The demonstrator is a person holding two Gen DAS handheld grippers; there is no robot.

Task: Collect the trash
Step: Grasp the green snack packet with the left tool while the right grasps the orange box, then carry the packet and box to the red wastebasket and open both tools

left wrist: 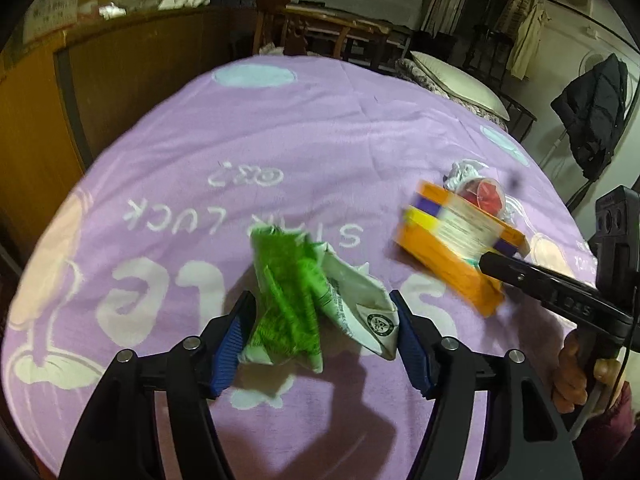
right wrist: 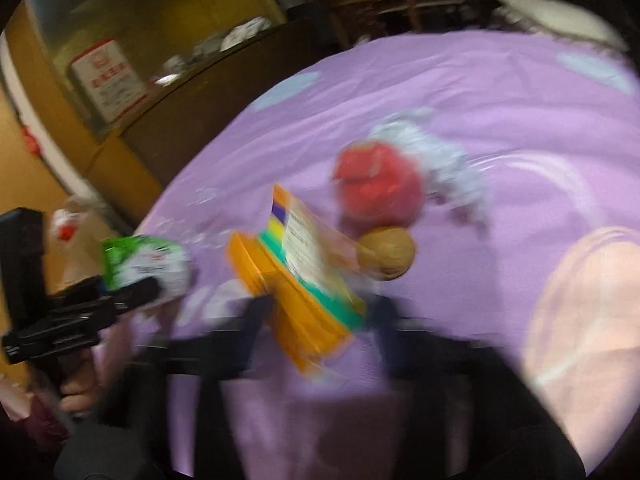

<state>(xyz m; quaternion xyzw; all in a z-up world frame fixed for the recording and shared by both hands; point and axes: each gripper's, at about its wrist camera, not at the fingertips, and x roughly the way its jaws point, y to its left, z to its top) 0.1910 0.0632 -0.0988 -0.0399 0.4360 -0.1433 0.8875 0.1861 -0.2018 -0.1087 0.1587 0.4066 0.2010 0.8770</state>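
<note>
Holding two pieces of trash at once, the person works over a bed covered by a purple blanket (left wrist: 320, 128). The left hand-held gripper (left wrist: 320, 332) has its blue pads pressed on either side of a crumpled green and white wrapper (left wrist: 296, 300), which hangs between them just above the blanket. The right hand-held gripper (right wrist: 316, 312) is clamped narrow on the near end of an orange box (right wrist: 296, 288); its own view is badly blurred, but the left wrist view shows a black finger lying against the box's end.

Left on the blanket beyond the box are a red-topped round container (right wrist: 380, 184), a brown nut-like ball (right wrist: 386, 254) and a crumpled white tissue (right wrist: 436, 160), all close together.

The main risk looks to be the box: gripped by one end only, it could pivot or slide out if swung quickly, and its far end passes near the ball and container and might knock them away. The wrapper is light, springy and caught by its folds, so it may slip loose if the pads ease at all.
</note>
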